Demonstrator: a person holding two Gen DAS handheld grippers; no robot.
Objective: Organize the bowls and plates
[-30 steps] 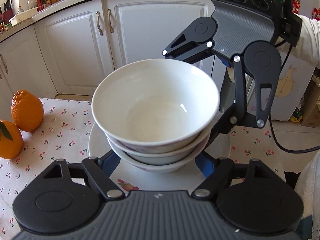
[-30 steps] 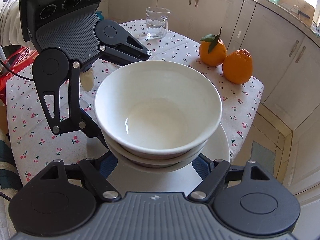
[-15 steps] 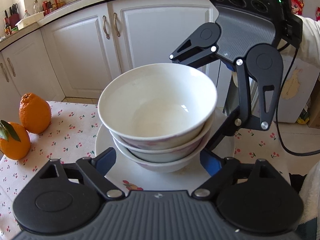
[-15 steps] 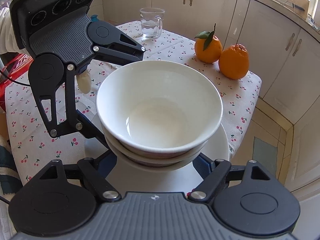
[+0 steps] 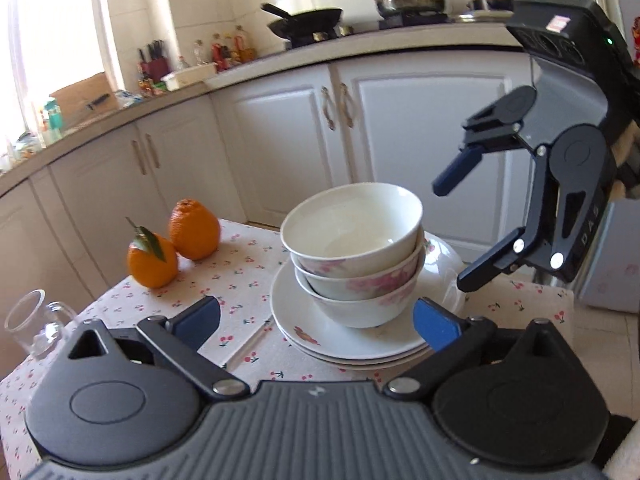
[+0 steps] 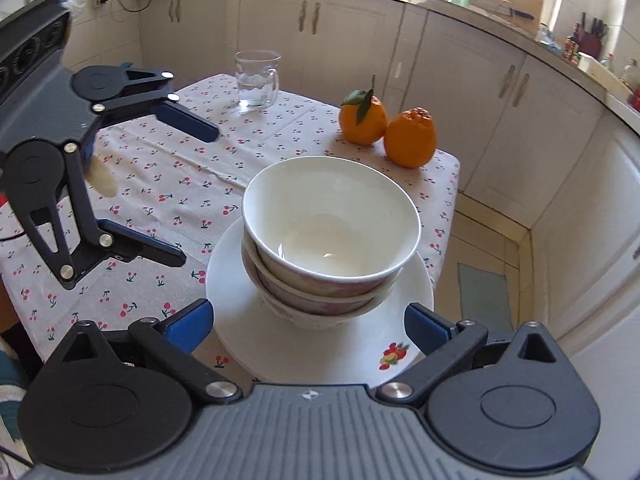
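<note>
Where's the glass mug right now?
The glass mug stands at the far edge of the table in the right wrist view, left of the two oranges, beyond the stacked bowls.

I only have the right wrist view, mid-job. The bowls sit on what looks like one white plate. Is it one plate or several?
Observer: Several. From the side, the left wrist view shows the plates as at least two stacked rims under the bowls.
Operator: Is my right gripper clear of the stack? I only see its fingertips.
Observer: The right gripper hangs beside the stack with its jaws opening and nothing between them. Its upper finger is level with the top bowl's rim and its lower one is down by the plates' edge.
</note>
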